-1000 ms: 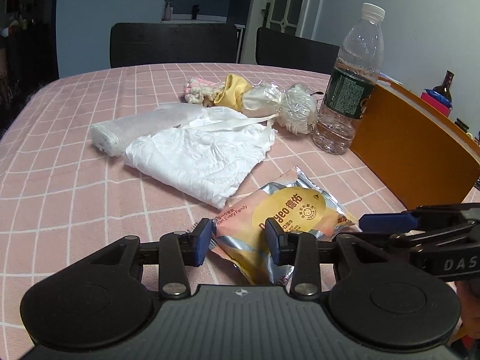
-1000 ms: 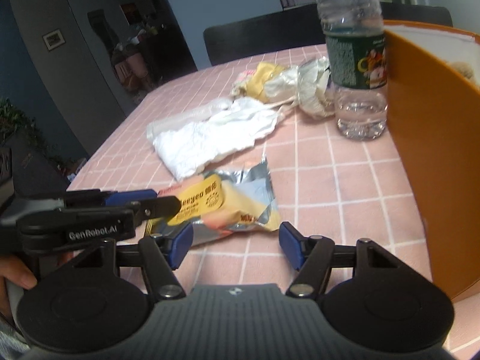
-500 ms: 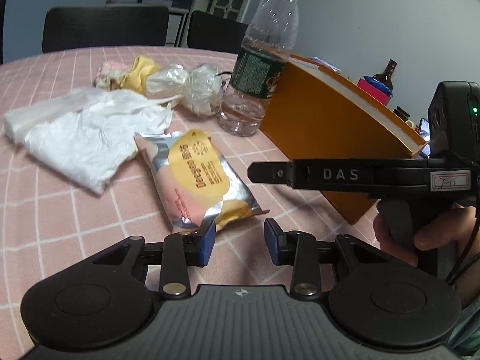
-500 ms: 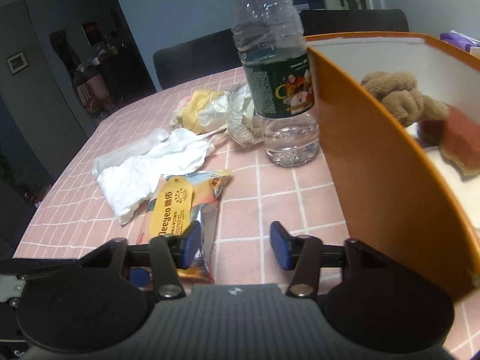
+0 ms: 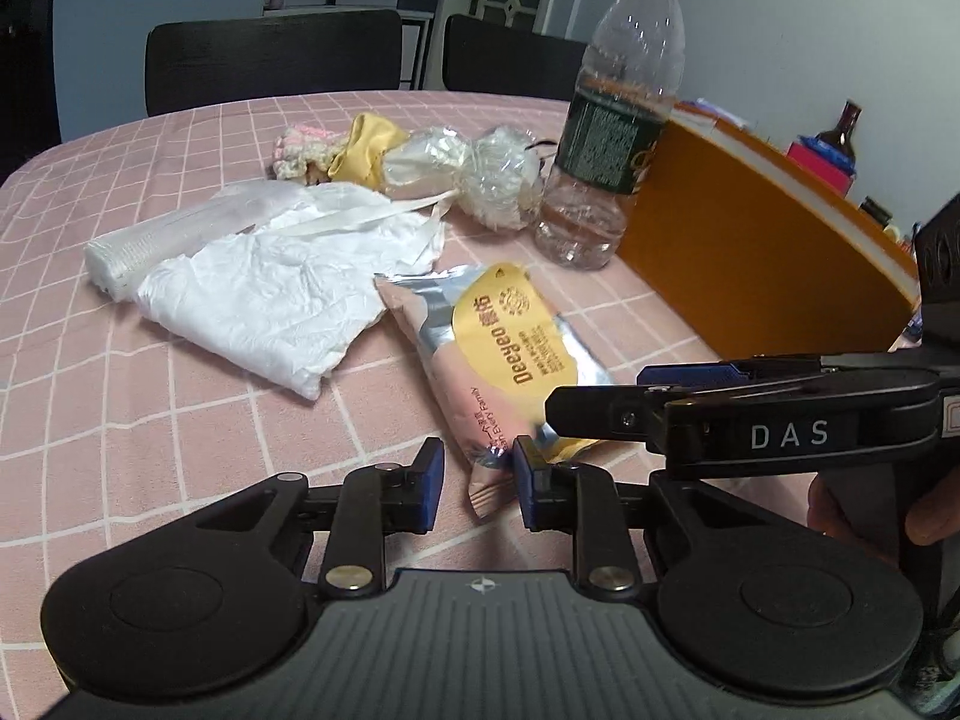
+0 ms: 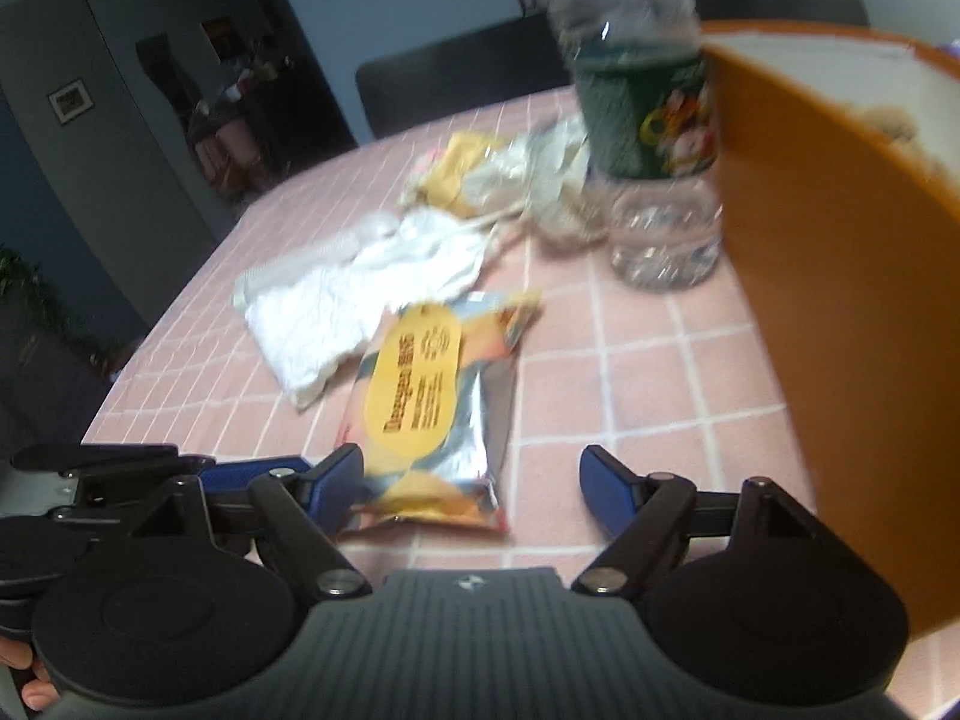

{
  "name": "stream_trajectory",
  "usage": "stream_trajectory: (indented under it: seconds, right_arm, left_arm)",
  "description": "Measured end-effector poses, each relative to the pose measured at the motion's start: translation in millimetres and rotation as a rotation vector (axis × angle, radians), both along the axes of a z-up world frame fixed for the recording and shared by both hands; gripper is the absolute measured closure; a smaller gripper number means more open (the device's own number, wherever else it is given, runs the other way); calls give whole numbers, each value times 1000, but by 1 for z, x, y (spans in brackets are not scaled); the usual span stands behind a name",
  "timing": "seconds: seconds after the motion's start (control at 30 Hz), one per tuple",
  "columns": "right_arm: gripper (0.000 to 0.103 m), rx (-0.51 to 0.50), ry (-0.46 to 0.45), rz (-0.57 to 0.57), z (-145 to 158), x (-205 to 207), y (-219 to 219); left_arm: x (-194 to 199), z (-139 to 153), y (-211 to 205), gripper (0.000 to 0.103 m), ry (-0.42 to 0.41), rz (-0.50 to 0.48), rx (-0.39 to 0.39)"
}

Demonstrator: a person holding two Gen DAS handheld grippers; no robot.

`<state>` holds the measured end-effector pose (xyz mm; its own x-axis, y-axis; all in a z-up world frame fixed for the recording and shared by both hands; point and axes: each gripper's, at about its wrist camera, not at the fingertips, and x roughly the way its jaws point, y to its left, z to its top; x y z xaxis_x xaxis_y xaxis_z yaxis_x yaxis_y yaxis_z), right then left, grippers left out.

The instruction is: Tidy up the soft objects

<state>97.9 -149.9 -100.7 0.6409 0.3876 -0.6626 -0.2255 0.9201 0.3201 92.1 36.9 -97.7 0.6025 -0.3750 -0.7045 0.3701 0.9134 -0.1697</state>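
Our left gripper (image 5: 477, 477) is closing around the near corner of the wipes packet (image 5: 501, 342), pads not yet pressing; our right gripper (image 6: 471, 480), opening, straddles its other end. Beyond lie a white cloth (image 5: 270, 294) and water bottle (image 5: 612, 138); the orange box (image 6: 840, 276) holds a blurred tan thing.

Wipes pack (image 5: 510, 354) lies between bag (image 5: 264, 294) and box (image 5: 762, 246).

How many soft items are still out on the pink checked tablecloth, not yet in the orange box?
5: foil wet-wipes pack nearest; crumpled white plastic bag left of it; pink knitted piece, yellow cloth and clear-wrapped bundle behind, by the bottle. More may be hidden.
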Motion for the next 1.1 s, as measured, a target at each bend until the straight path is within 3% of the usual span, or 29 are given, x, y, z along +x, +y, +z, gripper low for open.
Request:
stream_trajectory:
  seconds: [0.33,0.5,0.67,0.87,0.93,1.0,1.1]
  right_arm:
    - [14,-101,-9,71,-7,7,31]
    - [15,-132,-8,88,-8,11,42]
    - [38,-179,-46,119,-8,11,53]
    - [64,-156,-55,132,-3,9,39]
    - [90,-178,-71,134,0,7,37]
    - [92,-194,-94,123,7,5,33]
    - [93,-188,-99,143,15,8,27]
  left_arm:
    - [-9,5,18,75,-49,64,194]
    - [-5,11,32,75,-63,109,176]
    - [-1,11,31,75,-81,110,166]
    - [3,12,22,69,-136,54,185]
    - [5,12,20,64,-157,44,205]
    - [8,12,18,54,-184,24,228]
    - [18,11,13,48,-217,-17,276]
